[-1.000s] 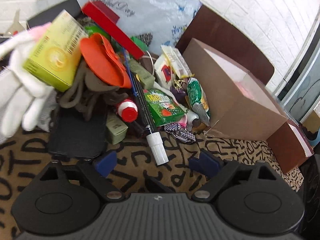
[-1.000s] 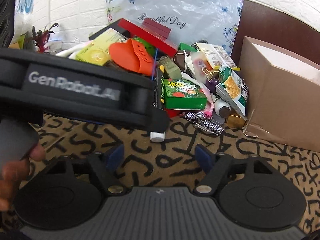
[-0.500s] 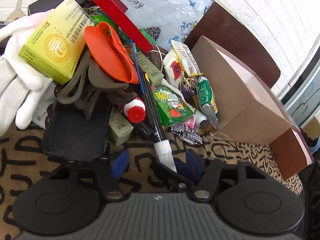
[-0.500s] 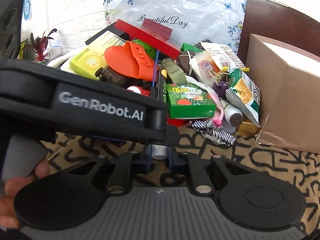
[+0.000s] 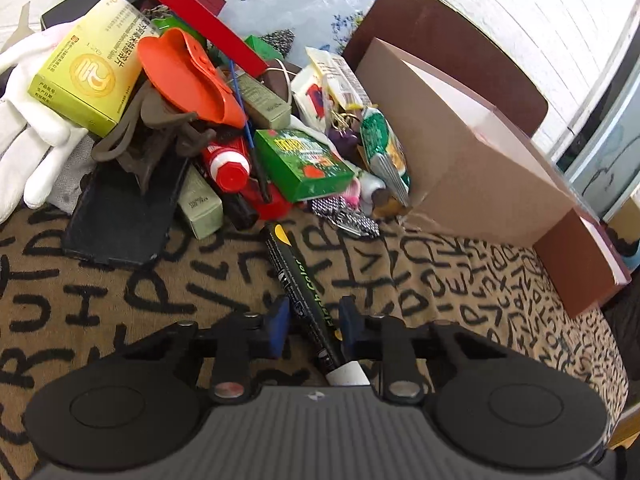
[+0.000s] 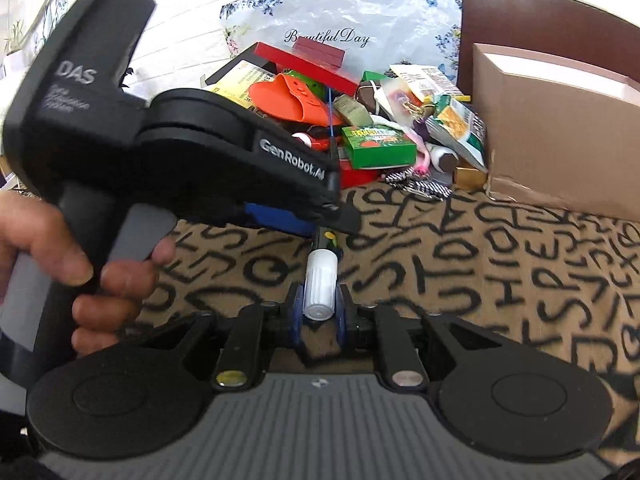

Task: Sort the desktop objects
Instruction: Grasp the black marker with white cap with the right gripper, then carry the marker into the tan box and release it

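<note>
Item: black marker [image 5: 308, 288] with a white cap [image 6: 319, 286] — lay lengthwise on the letter-patterned cloth [image 5: 460, 264] covering the worktop, clear of the pile.

Left gripper [image 5: 312, 322]: blue fingers [image 5: 277, 326] stood either side of the marker's black barrel and were closing; a narrow gap showed between the left pad and the barrel, and contact on the other side could not be judged. The white cap end passed back beneath the gripper body.

Right gripper [image 6: 319, 314]: fingers [image 6: 297, 312] clamped on the white cap, cap end toward the camera. The left gripper's black housing sat just ahead and to the left of these fingers, held by a bare hand [image 6: 80, 268].

Beyond the left fingers, a heap of mixed goods:
- yellow box [image 5: 90, 68], upper left, against a white glove [image 5: 24, 120]
- orange plastic piece [image 5: 188, 80], beside the yellow box
- long red box [image 5: 204, 28], behind it
- green carton [image 5: 304, 164], straight ahead of the fingers
- red-capped bottle [image 5: 228, 164], left of the green carton
- black case [image 5: 120, 216], ahead and left, flat on the cloth

Ahead and right of the fingers — a brown cardboard box [image 5: 460, 152], touching the heap's right edge.
</note>
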Tool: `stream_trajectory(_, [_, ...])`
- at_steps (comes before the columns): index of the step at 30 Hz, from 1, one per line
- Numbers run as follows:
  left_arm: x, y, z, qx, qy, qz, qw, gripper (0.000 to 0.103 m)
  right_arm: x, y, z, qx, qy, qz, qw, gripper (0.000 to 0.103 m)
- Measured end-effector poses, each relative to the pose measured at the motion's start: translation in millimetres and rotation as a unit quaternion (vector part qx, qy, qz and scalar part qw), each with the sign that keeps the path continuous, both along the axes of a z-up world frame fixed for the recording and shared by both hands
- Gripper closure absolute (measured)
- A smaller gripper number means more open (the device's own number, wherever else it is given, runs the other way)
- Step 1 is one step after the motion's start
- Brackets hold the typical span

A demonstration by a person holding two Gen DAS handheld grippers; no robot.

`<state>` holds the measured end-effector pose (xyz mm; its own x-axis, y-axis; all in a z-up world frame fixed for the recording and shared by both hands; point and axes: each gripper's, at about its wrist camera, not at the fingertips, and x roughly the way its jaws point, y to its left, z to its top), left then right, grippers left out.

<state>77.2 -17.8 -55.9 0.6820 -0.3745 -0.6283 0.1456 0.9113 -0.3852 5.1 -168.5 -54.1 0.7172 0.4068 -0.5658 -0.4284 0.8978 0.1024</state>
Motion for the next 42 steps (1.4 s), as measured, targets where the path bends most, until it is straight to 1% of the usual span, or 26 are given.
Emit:
stream_trajectory(3, [-5,-1,1,-0.006,0.007,-0.002,1.0000,0.076,0,0,1,0.004,0.002,-0.003,1.000,0.086])
stream_trajectory(5, [-7,-3,1,-0.001,0.006,-0.005,1.0000,0.071,0,3,2,-0.004,-0.004,-0.002,1.000,0.085])
stream_trajectory(7, [-9,-6,1,0.006,0.003,-0.005,1.0000,0.070,0,6,1,-0.010,-0.005,0.002,1.000,0.080])
stream_trajectory(11, [-11,-12,2,0.021,-0.001,-0.015,0.9997,0.073,6,8,0,-0.014,-0.006,-0.003,1.000,0.076])
stream_trajectory(13, [-10,-12,2,0.021,0.000,-0.013,0.9997,0.073,11,10,0,-0.016,-0.006,-0.008,1.000,0.067])
stream_trajectory(14, [-10,-12,2,0.020,0.000,-0.013,0.9997,0.073,14,11,-1,-0.016,-0.007,-0.009,1.000,0.065])
stream_trajectory(15, [-9,-12,1,0.019,0.000,-0.012,0.9997,0.069,15,13,-2,-0.018,-0.007,-0.008,1.000,0.065])
stream_trajectory(17, [-8,-12,1,0.020,-0.001,-0.014,0.9997,0.070,17,15,-3,-0.024,-0.009,-0.005,1.000,0.065])
stream_trajectory(18, [-8,-13,1,0.024,-0.001,-0.015,0.9996,0.073,17,16,-3,-0.026,-0.010,-0.002,1.000,0.068])
stream_trajectory(19, [-9,-13,1,0.030,-0.001,-0.013,0.9995,0.077,16,16,-3,-0.027,-0.010,0.003,1.000,0.075])
stream_trajectory(20, [-8,-13,1,0.033,0.000,-0.010,0.9994,0.080,15,16,-2,-0.029,-0.011,0.004,0.999,0.077])
stream_trajectory(21, [-8,-12,1,0.028,0.001,-0.009,0.9996,0.080,14,17,-2,-0.030,-0.011,0.005,0.999,0.079])
stream_trajectory(24, [-7,-10,-1,0.019,0.001,-0.003,0.9998,0.080,17,17,-2,-0.025,-0.008,0.002,1.000,0.079])
stream_trajectory(28, [-7,-13,-1,0.026,-0.004,-0.004,0.9997,0.081,19,16,-3,-0.019,-0.005,-0.003,1.000,0.079])
stream_trajectory(33, [-7,-12,-1,0.019,-0.001,-0.003,0.9998,0.082,18,16,-3,-0.014,-0.006,-0.006,1.000,0.079])
stream_trajectory(42, [-15,-24,12,0.027,-0.007,-0.005,0.9996,0.082,9,4,4,0.007,-0.012,-0.014,1.000,0.080])
